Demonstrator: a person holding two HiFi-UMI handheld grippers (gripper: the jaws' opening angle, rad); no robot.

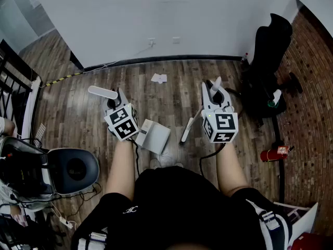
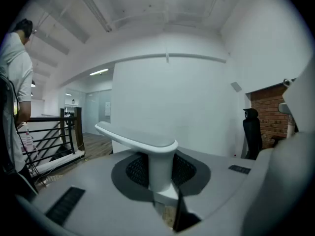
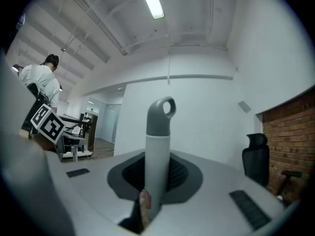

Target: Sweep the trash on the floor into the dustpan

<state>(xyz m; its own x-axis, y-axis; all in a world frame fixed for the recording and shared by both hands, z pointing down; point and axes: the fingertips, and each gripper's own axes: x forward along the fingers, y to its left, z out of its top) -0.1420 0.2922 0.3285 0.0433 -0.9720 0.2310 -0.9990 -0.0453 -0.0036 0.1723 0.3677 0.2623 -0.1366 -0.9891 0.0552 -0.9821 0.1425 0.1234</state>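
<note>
A crumpled white paper scrap [image 1: 158, 78] lies on the wooden floor near the far wall. My left gripper [image 1: 115, 102] is shut on the dustpan's white handle [image 1: 102, 92]; the pale dustpan body [image 1: 154, 136] hangs below it, close to my feet. In the left gripper view that handle [image 2: 147, 144] stands between the jaws. My right gripper [image 1: 214, 91] is shut on the brush handle [image 1: 215, 83], with the brush's lower end [image 1: 186, 132] slanting down to the left. The right gripper view shows the white handle with its grey loop end [image 3: 159, 132] clamped upright.
A black office chair [image 1: 268, 61] stands at the right by the brick wall [image 1: 312, 87], with a red extinguisher [image 1: 273, 153] near it. A black railing [image 1: 15, 82] and a round black seat [image 1: 73, 168] fill the left. A yellow-black cable [image 1: 62, 78] runs along the white wall [image 1: 166, 20].
</note>
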